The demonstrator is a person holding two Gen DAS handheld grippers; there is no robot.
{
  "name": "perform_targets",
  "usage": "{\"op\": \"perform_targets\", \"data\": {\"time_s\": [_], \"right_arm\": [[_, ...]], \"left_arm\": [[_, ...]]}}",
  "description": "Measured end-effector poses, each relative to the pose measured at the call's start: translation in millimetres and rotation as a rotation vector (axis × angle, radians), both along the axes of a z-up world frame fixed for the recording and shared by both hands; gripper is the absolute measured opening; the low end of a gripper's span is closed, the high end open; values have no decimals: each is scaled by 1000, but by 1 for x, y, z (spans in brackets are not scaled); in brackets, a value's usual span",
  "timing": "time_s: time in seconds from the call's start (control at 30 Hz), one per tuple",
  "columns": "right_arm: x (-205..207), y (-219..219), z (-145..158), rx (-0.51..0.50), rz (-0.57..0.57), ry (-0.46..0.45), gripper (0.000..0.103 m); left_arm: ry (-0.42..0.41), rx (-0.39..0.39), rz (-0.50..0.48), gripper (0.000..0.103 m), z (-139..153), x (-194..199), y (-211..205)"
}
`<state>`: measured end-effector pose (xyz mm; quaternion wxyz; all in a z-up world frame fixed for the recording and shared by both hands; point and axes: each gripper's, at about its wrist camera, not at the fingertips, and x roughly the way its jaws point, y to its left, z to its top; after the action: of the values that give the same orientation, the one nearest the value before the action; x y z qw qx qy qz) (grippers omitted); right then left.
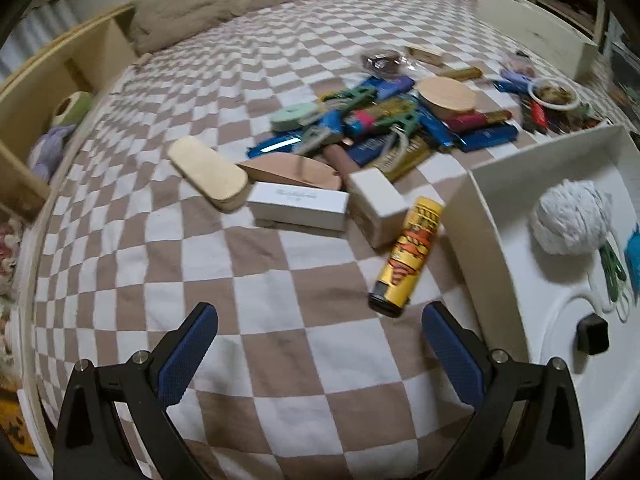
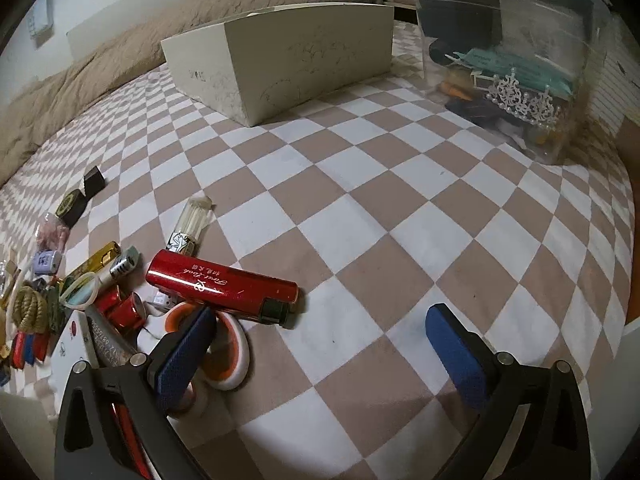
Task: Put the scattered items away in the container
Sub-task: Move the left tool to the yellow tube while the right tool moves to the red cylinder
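Hovering with jaws spread and empty, the left gripper (image 1: 320, 334) faces a yellow-and-black cylindrical tube (image 1: 407, 257) lying beside the white cardboard tray (image 1: 492, 240), probably light, rigid, slippery, best pinched mid-body.

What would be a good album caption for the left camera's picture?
Open left tool hovers over a checkered bedspread, facing a yellow tube beside the white container, clutter piled beyond.

Dim, fisheye warp, slight blur
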<state>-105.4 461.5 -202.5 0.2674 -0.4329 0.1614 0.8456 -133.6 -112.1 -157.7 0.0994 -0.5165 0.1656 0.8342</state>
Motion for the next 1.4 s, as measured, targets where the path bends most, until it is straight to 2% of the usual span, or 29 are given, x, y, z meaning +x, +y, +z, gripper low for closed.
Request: {"op": "perform_targets", "data": {"time_s": [0.13, 0.27, 0.43, 0.6, 0.7, 0.87, 1.1, 1.2, 1.4], "right_arm": [[0, -1, -1, 6, -3, 8, 103], [0, -1, -1, 8, -4, 11, 103], [0, -2, -1, 8, -4, 11, 103], [0, -2, -1, 9, -4, 11, 103], [0, -1, -1, 8, -4, 11, 103], [0, -1, -1, 8, -3, 11, 103], [0, -2, -1, 9, -3, 11, 103], [0, -2, -2, 9, -3, 11, 103], [0, -2, -2, 10, -3, 10, 103]], "left_arm": [[-41, 31, -5, 103, -7, -9, 0], [-64, 74, 41, 103, -10, -21, -7], [-57, 117, 91, 103, -11, -32, -15], [-59, 117, 101, 103, -4, -31, -28], [-54, 134, 49, 103, 5, -24, -36], [-85, 177, -124, 103, 11, -10, -30], [-128, 50, -281, 103, -19, -12, -8], [-111, 82, -291, 103, -22, -20, -9], [-64, 109, -205, 103, -25, -48, -19]]}}
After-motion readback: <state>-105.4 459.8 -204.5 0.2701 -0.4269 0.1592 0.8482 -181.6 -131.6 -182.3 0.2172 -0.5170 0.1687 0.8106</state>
